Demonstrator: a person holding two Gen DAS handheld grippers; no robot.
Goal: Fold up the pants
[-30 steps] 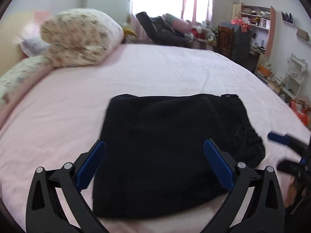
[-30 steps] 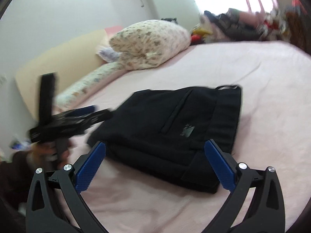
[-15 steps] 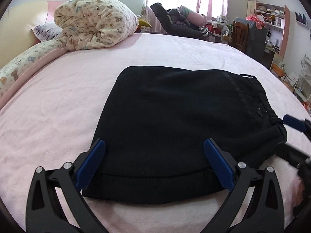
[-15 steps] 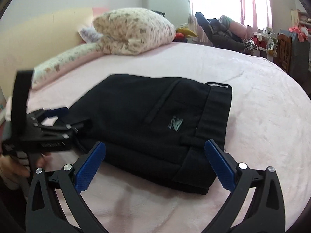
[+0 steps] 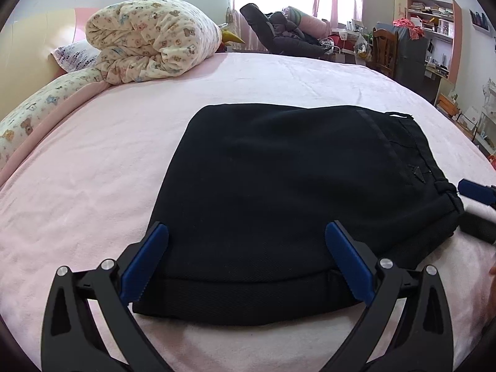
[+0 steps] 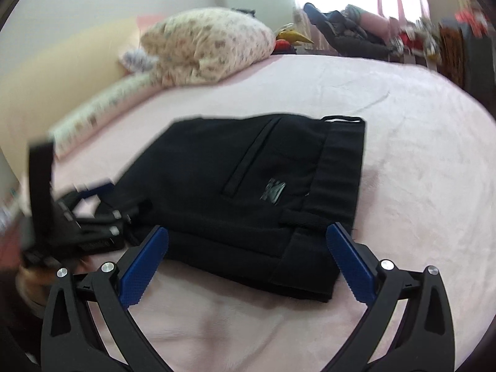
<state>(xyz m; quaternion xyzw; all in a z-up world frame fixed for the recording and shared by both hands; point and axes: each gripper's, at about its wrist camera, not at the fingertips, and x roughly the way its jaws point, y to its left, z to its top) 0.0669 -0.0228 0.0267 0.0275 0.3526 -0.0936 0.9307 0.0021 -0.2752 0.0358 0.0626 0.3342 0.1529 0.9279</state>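
Note:
Black pants (image 5: 294, 192) lie folded into a compact rectangle on the pink bed (image 5: 93, 170), waistband to the right. My left gripper (image 5: 246, 260) is open, its blue pads either side of the near folded edge, holding nothing. In the right wrist view the pants (image 6: 248, 186) show a back pocket and waistband. My right gripper (image 6: 246, 263) is open at the near waistband corner, empty. The left gripper also shows blurred at the left of the right wrist view (image 6: 93, 214); the right gripper's blue tip shows at the left wrist view's right edge (image 5: 474, 189).
A rolled floral quilt (image 5: 148, 40) and a pillow (image 5: 74, 55) lie at the head of the bed. A chair heaped with dark clothes (image 5: 279, 34), a wooden chair (image 5: 384, 49) and cluttered shelves (image 5: 431, 15) stand beyond the bed.
Both grippers have moved in closer to the folded pants, which now fill more of each view. Both stay open. The pants have not moved.

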